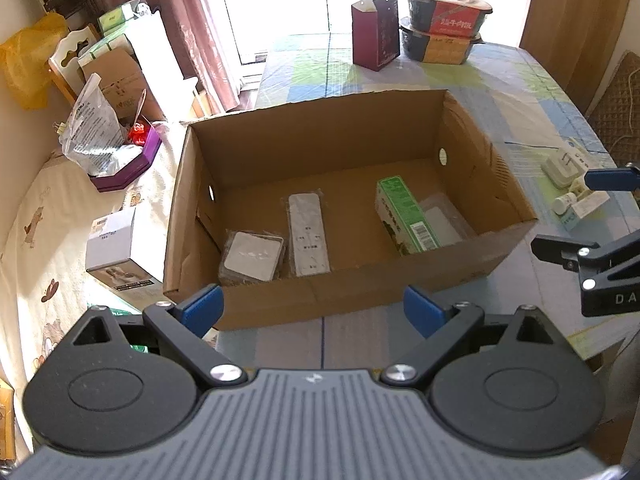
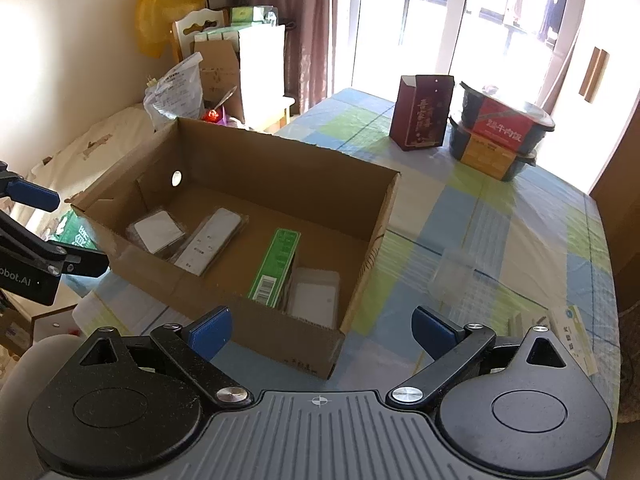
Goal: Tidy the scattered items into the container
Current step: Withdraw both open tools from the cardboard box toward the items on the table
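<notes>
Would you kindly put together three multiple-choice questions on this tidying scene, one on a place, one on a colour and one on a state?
1. Where does the white remote control lie?
A. inside the cardboard box
B. on the table beside the dark red bag
C. between the left gripper's fingers

2. What colour is the tall carton in the box?
A. yellow
B. green
C. blue

3. How do the left gripper and the right gripper stand?
A. both shut on items
B. left shut, right open
C. both open and holding nothing

Answers: 1 A, the remote rests on the box floor between a square white pack and the carton. 2 B, its sides are green with a barcode at one end. 3 C, each wrist view shows the blue pads wide apart with nothing between them.
</notes>
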